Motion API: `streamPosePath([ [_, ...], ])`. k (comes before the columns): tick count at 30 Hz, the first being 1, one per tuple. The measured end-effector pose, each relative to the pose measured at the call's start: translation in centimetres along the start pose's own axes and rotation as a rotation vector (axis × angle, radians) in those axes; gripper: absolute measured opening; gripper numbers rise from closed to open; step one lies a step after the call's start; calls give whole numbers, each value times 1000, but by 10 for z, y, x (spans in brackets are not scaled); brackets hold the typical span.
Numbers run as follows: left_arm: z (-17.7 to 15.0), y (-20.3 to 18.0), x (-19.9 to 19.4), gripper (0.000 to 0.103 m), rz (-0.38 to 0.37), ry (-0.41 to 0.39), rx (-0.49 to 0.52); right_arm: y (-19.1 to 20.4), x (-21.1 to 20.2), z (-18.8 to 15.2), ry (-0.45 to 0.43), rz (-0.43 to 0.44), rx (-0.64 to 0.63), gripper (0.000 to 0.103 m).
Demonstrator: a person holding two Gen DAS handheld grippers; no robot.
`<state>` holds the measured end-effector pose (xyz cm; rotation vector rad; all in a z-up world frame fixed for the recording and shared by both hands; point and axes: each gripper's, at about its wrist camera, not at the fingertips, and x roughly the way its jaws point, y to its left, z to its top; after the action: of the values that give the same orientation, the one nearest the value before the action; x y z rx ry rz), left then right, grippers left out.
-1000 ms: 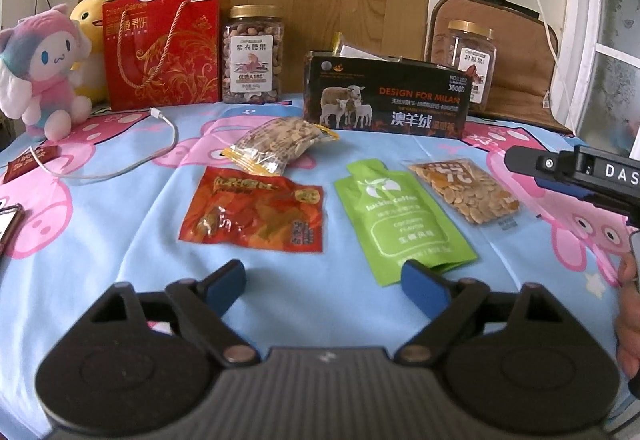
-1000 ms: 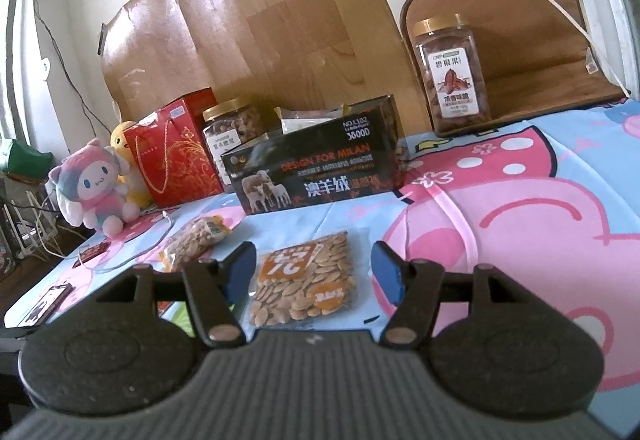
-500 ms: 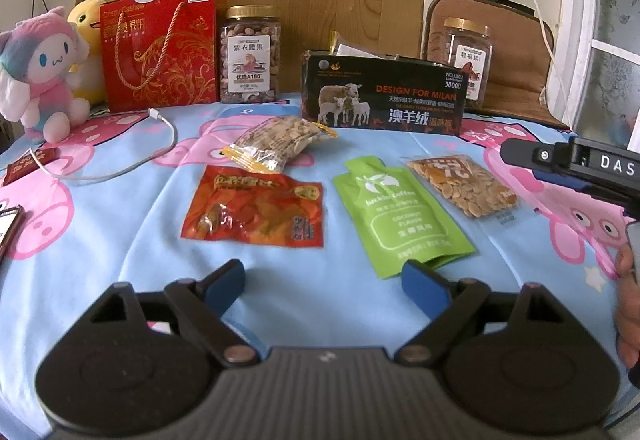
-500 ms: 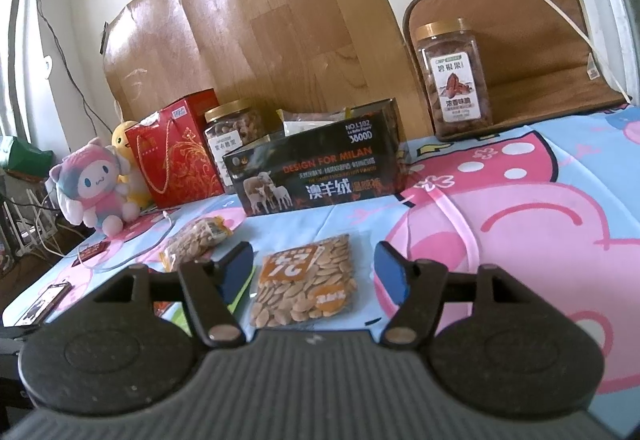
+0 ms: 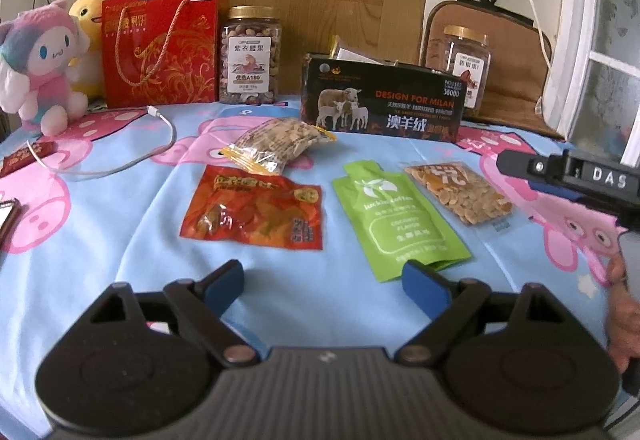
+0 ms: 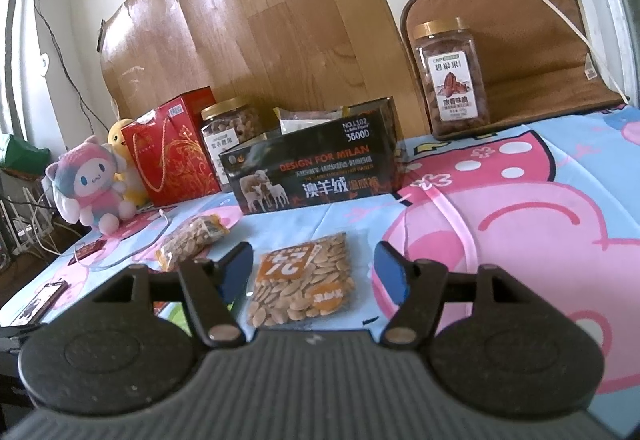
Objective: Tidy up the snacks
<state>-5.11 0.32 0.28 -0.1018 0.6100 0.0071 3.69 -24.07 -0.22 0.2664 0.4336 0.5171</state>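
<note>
Four snack packs lying on bedsheet (image 5: 100, 240): chicken-feet pack (image 5: 256, 216) left, pouch (image 5: 400, 216) beside it, almond pack (image 5: 460, 192) right, seed bag (image 5: 280, 144) farther. Box (image 5: 384, 112) sitting behind.

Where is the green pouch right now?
In the left wrist view, the green pouch lies flat on the blue sheet, between the red snack packet and the clear seed packet.

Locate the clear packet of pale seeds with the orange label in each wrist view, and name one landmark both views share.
Left wrist view: the seed packet lies right of centre on the blue cloth, beside the green pouch.
Right wrist view: the seed packet lies low in the centre, seen between the open right gripper's blue fingertips.
Shared landmark: the black sheep-print box behind it.
</note>
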Motion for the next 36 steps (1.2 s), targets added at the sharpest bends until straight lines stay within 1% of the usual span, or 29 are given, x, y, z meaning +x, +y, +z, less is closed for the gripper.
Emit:
streamPosePath([
  [5, 2, 9, -8, 83, -44, -13, -35, 3, -9, -1, -46, -35, -3, 69],
  [7, 4, 13, -14, 80, -63, -34, -36, 5, -13, -2, -37, -29, 5, 69],
  [8, 5, 15, -17, 79, -78, -42, -40, 7, -15, -3, -14, -5, 14, 67],
  [9, 7, 17, -20, 78, -102, -49, -47, 9, -17, -3, 15, 31, 19, 63],
  [10, 8, 19, -21, 76, -129, -54, -56, 12, -17, -4, 41, 59, 20, 57],
  [11, 9, 22, -22, 73, -163, -54, -69, 14, -17, -3, 78, 92, 25, 54],
  [12, 10, 24, -21, 72, -203, -46, -88, 16, -16, -3, 117, 124, 44, 49],
  [13, 11, 25, -19, 67, -246, -33, -110, 16, -13, -3, 154, 153, 71, 44],
  [14, 12, 27, -15, 63, -289, -14, -131, 16, -10, -4, 194, 184, 105, 41],
  [15, 13, 27, -11, 61, -324, 5, -151, 15, -5, -5, 233, 210, 139, 36],
  [16, 15, 28, -5, 59, -353, 24, -170, 16, -1, -7, 256, 220, 160, 34],
  [19, 17, 30, 13, 53, -385, 79, -214, 14, 12, -12, 317, 208, 212, 31],
  [20, 19, 31, 18, 53, -395, 86, -230, 13, 16, -13, 329, 210, 234, 26],
  [24, 26, 33, 32, 53, -432, 119, -279, 11, 34, -12, 372, 264, 329, 26],
  [27, 29, 33, 35, 53, -415, 120, -284, 10, 39, -10, 381, 273, 376, 25],
  [29, 29, 35, 34, 54, -417, 123, -294, 7, 38, -10, 387, 275, 398, 16],
  [30, 29, 37, 34, 54, -425, 125, -301, 4, 36, -12, 392, 278, 410, 10],
  [31, 28, 39, 34, 54, -458, 133, -314, 1, 34, -13, 396, 294, 433, 7],
  [32, 27, 41, 34, 54, -494, 138, -339, -4, 32, -15, 400, 330, 477, 6],
  [33, 27, 42, 34, 54, -511, 142, -355, -7, 28, -17, 398, 356, 516, 5],
  [34, 27, 42, 35, 57, -515, 144, -360, -9, 25, -18, 397, 370, 529, 4],
  [36, 25, 41, 35, 63, -511, 148, -366, -9, 16, -16, 386, 374, 517, 4],
])
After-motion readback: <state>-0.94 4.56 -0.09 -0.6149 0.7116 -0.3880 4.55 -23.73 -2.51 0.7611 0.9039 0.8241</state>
